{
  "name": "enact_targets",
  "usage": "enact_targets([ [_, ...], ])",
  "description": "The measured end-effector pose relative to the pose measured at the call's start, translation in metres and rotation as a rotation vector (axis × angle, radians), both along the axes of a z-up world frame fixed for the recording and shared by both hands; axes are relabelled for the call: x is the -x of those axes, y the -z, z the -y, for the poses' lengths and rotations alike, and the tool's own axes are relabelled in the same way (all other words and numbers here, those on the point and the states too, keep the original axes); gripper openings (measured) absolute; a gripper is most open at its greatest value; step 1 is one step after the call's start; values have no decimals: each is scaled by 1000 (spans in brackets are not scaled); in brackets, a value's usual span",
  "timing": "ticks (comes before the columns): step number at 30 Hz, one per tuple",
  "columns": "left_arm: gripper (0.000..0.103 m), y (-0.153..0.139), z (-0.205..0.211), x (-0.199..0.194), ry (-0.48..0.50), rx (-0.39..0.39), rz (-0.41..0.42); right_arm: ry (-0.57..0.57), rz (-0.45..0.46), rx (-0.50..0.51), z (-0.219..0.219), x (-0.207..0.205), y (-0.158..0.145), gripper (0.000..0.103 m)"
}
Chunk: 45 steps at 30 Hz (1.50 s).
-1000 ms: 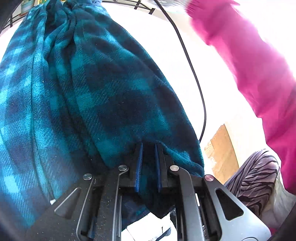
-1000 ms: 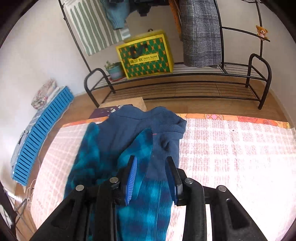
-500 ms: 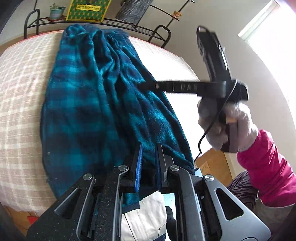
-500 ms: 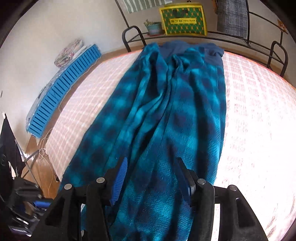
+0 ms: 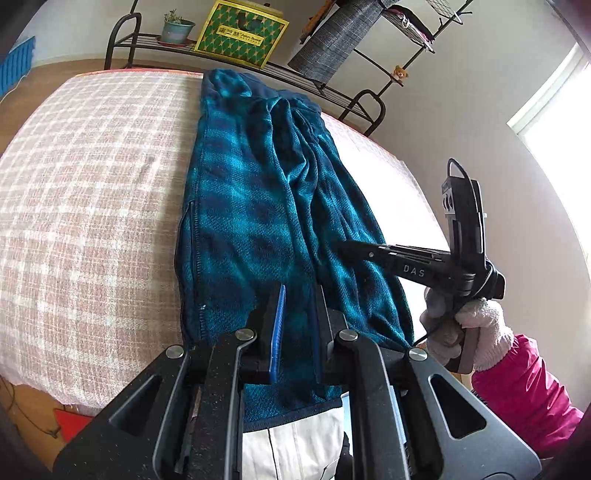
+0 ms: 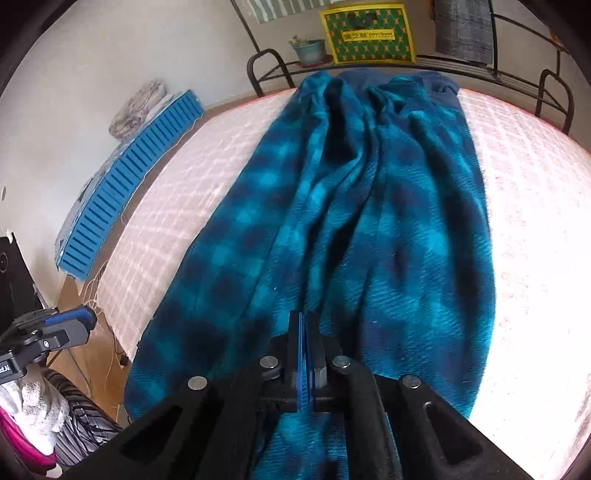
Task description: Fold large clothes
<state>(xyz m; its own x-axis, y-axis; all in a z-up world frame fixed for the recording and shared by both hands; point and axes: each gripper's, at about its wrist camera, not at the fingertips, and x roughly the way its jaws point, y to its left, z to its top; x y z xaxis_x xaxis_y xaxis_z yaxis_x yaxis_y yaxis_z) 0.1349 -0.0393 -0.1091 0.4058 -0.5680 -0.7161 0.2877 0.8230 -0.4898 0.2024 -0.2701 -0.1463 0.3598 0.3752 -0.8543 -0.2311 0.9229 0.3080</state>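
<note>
- A teal-and-navy plaid fleece garment [image 6: 369, 206] is seen stretched lengthwise along a bed with a pink checked cover [image 5: 92, 206], its far end near the bed's far edge and its near end draped over the near edge.
- The left claw [image 5: 297, 306] is shown clenched on the garment's near hem; fleece is pinched between the blue pads [image 5: 277, 325], and a navy-trimmed edge hangs below them.
- In the left wrist view, the right claw [image 5: 345, 248] is seen at the right, its tips pressed into the fleece on the garment's right side, and it is held by a hand in a pale knit glove [image 5: 476, 325] with a magenta sleeve [image 5: 524, 387] behind it.
- From the right wrist view, the right claw [image 6: 306, 325] is seen fully clenched, pads together; whether a fold of fleece is caught at the tips cannot be told.
- The garment is rumpled by long ridges running near to far down its middle.
- Beyond the bed, a black metal rack [image 6: 273, 62] is seen, with a yellow-and-green box [image 6: 365, 33] and a small potted plant [image 6: 308, 50] on it.
- A blue slatted panel [image 6: 122, 184] is leaned against the left wall.
- A grey checked cloth [image 5: 332, 40] is hung at the rack, and a small teddy bear [image 5: 399, 72] is perched on its frame.
</note>
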Motion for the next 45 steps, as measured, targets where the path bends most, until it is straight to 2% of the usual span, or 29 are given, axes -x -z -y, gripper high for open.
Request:
enact_targets([
  [2, 10, 0, 3, -4, -4, -23, 7, -55, -35, 94, -20, 3, 15, 1],
  [3, 10, 0, 2, -4, -11, -31, 12, -65, -15, 106, -24, 11, 11, 5],
  [6, 10, -6, -4, 1, -12, -14, 25, -3, 17, 40, -4, 32, -12, 49],
  [11, 10, -4, -12, 0, -35, 5, 5, 53, 3, 20, 25, 73, -21, 45],
  [15, 10, 1, -4, 2, -6, -8, 2, 105, -75, -78, 35, 92, -6, 45],
  [18, 10, 13, 2, 3, 10, -3, -16, 101, -106, -42, 25, 96, 11, 45],
  [20, 10, 24, 2, 2, -2, -6, -41, 77, -110, -18, 16, 100, 16, 26],
  [21, 10, 30, 1, 0, -11, -1, -62, 59, -115, -25, 11, 102, 18, 4],
  [23, 10, 34, 0, -3, -16, 16, -81, 61, -85, -20, 6, 108, 13, 4],
  [27, 10, 32, -4, -5, -35, 6, -51, -6, -16, -36, -12, 120, -8, 3],
  [30, 10, 39, -10, -8, -58, 2, -65, -6, 39, 46, -18, 123, -18, 4],
  [31, 10, 43, -13, -9, -64, 3, -73, 1, 45, 21, -14, 121, -21, 5],
  [33, 10, 51, -18, -9, -70, 9, -91, -12, 16, -36, -9, 118, -20, 6],
  [36, 10, 58, -22, -10, -87, 3, -99, -38, -13, -17, -16, 117, -10, 6],
  [40, 10, 62, -28, -12, -104, 9, -108, -105, 2, -22, -25, 121, -12, 5],
  [45, 10, 62, -27, -17, -113, -12, -95, -129, -55, 44, -43, 107, 25, 4],
])
